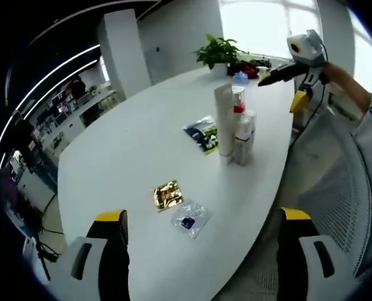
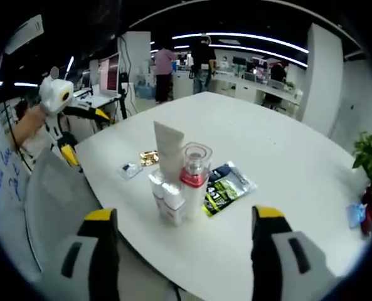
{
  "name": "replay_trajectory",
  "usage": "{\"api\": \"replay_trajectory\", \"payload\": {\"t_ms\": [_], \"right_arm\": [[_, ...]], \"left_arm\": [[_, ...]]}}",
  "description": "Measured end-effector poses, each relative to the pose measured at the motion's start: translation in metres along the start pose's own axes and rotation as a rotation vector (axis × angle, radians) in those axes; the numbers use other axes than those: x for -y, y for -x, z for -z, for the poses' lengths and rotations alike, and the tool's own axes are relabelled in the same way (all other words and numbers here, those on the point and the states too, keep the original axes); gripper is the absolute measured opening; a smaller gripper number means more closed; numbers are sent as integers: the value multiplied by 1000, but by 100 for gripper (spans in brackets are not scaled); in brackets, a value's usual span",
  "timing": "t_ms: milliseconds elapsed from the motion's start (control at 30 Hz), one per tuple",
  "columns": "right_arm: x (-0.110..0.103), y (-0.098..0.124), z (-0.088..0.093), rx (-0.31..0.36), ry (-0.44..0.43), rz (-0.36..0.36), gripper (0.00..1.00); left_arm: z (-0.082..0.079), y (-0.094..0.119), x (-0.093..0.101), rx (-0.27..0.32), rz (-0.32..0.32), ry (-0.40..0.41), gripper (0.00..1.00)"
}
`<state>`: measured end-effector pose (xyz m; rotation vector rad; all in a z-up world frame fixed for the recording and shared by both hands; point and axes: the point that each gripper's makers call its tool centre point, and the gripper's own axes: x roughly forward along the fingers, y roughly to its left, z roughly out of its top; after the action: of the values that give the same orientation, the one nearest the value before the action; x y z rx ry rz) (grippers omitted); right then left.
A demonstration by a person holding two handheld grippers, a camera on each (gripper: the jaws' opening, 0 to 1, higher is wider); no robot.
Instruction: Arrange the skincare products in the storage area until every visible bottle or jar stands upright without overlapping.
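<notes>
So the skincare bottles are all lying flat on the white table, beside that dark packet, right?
Not flat: the skincare bottles stand upright in a tight cluster on the white table, beside the dark packet. The right gripper view shows it.

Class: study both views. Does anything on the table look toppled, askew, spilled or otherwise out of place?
Nothing is toppled or spilled. The tall white tube, red-collared clear-capped bottle and small white bottles stand upright, tightly clustered. Lying flat nearby are a dark-green packet, gold sachet and clear sachet.

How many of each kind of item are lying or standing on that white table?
Standing containers: 4 (white tube, clear red-collared bottle, two small white bottles)
Flat sachets: 3 (gold foil, clear plastic, dark green-printed)
Total: 7
</notes>
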<state>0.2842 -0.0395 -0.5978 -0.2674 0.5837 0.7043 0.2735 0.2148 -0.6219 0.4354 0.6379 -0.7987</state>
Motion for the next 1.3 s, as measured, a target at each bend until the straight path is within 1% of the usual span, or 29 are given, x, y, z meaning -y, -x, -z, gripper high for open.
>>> {"api": "replay_trajectory", "payload": {"t_ms": [67, 133, 200, 333, 367, 433, 600, 667, 700, 900, 1000, 1200, 1300], "right_arm": [[-1, 0, 0, 1, 0, -3, 90], [-1, 0, 1, -4, 8, -3, 92], [0, -1, 1, -1, 12, 0, 95], [2, -2, -1, 14, 10, 8, 97], [4, -2, 0, 9, 12, 12, 97], [7, -3, 2, -6, 14, 23, 98], [8, -4, 1, 9, -11, 20, 100], [7, -4, 2, -1, -2, 12, 100], [7, -5, 2, 1, -3, 14, 100], [10, -9, 4, 1, -27, 9, 100], [12, -10, 5, 9, -47, 7, 100], [23, -12, 5, 35, -100, 17, 100], [31, -15, 7, 35, -123, 30, 100]], "left_arm": [[2, 3, -3, -2, -18, -5, 97], [4, 5, -3, 2, -18, -7, 97], [6, 6, -4, 1, -19, 9, 97], [8, 11, -7, 4, -34, 20, 97], [8, 13, -9, 14, -43, 33, 97], [6, 16, -11, 30, -56, 33, 97], [7, 20, -17, 50, -80, 36, 97], [7, 21, -17, 60, -78, 43, 97], [7, 21, -17, 64, -75, 61, 97], [8, 21, -18, 70, -79, 85, 97], [5, 22, -19, 86, -76, 116, 97], [6, 20, -20, 84, -77, 134, 97], [5, 19, -16, 91, -61, 152, 97]]}}
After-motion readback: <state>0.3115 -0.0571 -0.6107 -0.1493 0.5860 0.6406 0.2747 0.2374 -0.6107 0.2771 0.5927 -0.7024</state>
